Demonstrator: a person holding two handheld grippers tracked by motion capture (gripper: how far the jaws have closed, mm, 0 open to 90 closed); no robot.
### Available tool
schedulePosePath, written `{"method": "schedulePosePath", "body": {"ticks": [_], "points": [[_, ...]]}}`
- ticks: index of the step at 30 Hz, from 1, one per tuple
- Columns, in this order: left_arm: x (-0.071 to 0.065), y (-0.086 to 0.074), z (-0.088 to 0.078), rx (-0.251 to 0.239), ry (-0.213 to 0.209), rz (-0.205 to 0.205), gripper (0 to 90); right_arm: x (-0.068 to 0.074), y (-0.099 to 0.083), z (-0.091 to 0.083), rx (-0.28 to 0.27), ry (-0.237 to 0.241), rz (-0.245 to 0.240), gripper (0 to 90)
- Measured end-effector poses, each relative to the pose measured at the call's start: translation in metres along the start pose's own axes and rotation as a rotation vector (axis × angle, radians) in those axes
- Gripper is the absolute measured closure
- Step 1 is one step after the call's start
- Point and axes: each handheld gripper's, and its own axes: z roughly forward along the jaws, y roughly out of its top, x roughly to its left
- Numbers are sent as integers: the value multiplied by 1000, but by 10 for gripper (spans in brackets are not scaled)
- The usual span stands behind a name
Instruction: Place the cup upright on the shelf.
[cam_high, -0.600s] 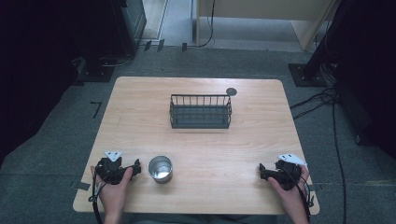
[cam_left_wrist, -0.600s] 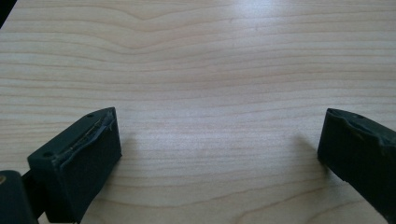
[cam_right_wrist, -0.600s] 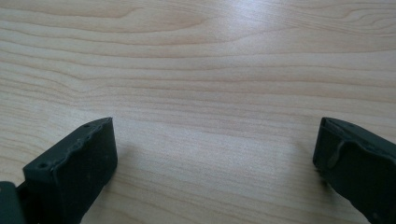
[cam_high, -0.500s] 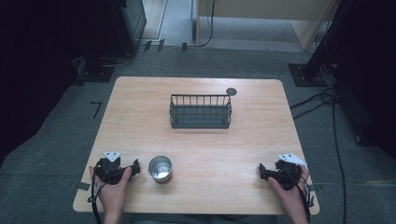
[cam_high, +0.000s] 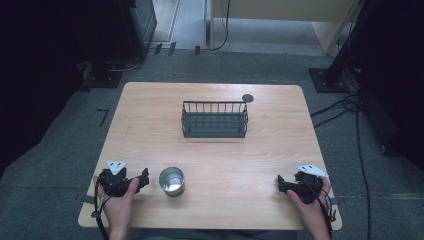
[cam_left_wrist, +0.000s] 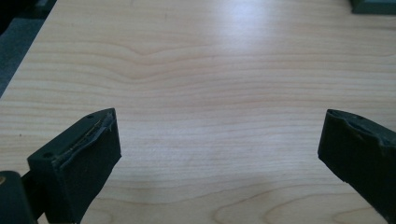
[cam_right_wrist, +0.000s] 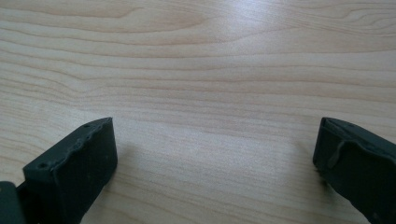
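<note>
Metal cup (cam_high: 171, 180) stands upright in the lower left-centre of the high view, on the wooden table (cam_high: 150, 130), open mouth up. Just left of it, not touching, sits the left gripper (cam_high: 141, 180), held in a hand at the table's near edge; jaws spread wide, bare wood between them in the left gripper view. Right gripper (cam_high: 281, 183) rests at lower right of the high view, well apart from the cup, jaws likewise spread with bare table between. Black wire basket (cam_high: 214, 119) stands at upper centre. Small dark disc (cam_high: 247, 98) lies just beyond the basket's right end.
</note>
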Motion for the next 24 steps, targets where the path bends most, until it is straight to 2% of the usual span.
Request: {"method": "schedulePosePath", "body": {"ticks": [5, 12, 17, 24], "points": [[-7, 9, -9, -27, -28, 22, 0, 0, 0, 0, 0, 0, -1, 0], [-18, 25, -26, -74, -62, 36, 0, 0, 0, 0, 0, 0, 0, 0], [-24, 29, -32, -90, -91, 33, 0, 0, 0, 0, 0, 0, 0, 0], [-44, 34, -41, -108, -151, 63, 0, 0, 0, 0, 0, 0, 0, 0]]}}
